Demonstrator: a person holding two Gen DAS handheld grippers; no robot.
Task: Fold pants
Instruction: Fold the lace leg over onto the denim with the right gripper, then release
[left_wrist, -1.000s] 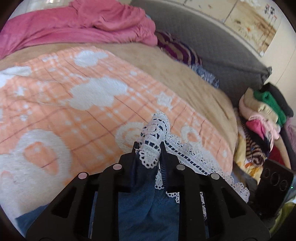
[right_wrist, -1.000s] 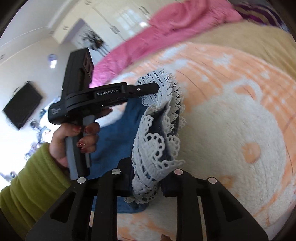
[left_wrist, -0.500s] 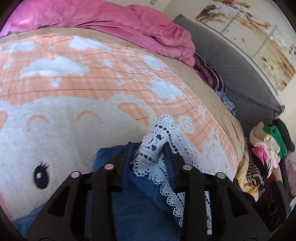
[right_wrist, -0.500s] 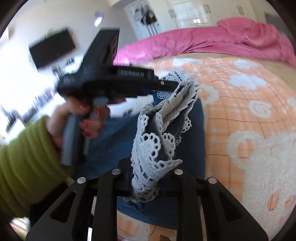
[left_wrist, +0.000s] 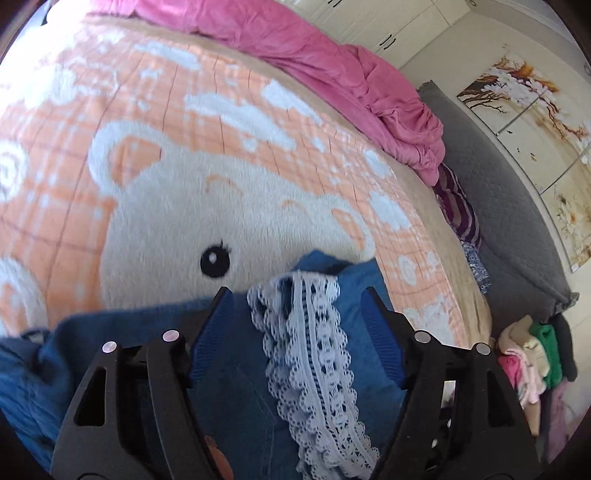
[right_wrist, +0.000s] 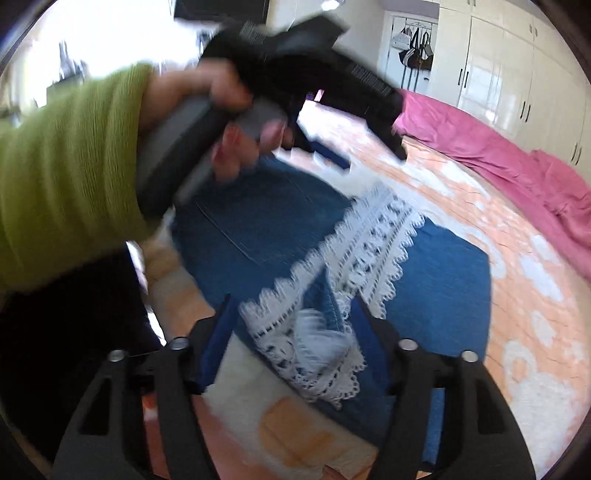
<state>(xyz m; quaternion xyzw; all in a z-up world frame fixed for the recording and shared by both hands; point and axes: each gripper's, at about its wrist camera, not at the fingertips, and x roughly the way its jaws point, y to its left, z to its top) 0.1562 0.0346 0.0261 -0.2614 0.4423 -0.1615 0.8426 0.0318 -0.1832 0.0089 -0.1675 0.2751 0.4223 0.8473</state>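
Left gripper with jaws just spread apart, blue pads clear on both sides of the white lace-trimmed hem, which lies loose between them, released. Right gripper likewise just opened, its pads standing off either side of the bunched lace at the near end of the same trim, nothing clenched. Seen from the right wrist, left hand in a ribbed green sleeve gripping the other tool's handle at far left, blurred. Beyond the jaws, blue denim pants lying doubled over on the orange plaid blanket with a cream bear face, lace band running diagonally across the top layer, pink quilt heaped along the far edge. Likely handling: light to middling weight, limp, denim thick enough to hold a crease yet prone to sliding on the fleecy blanket; lace open-worked, apt to snag or stretch. Best taken by the solid denim just behind the trim, or at the outer corners of the fold, both layers pinched together.
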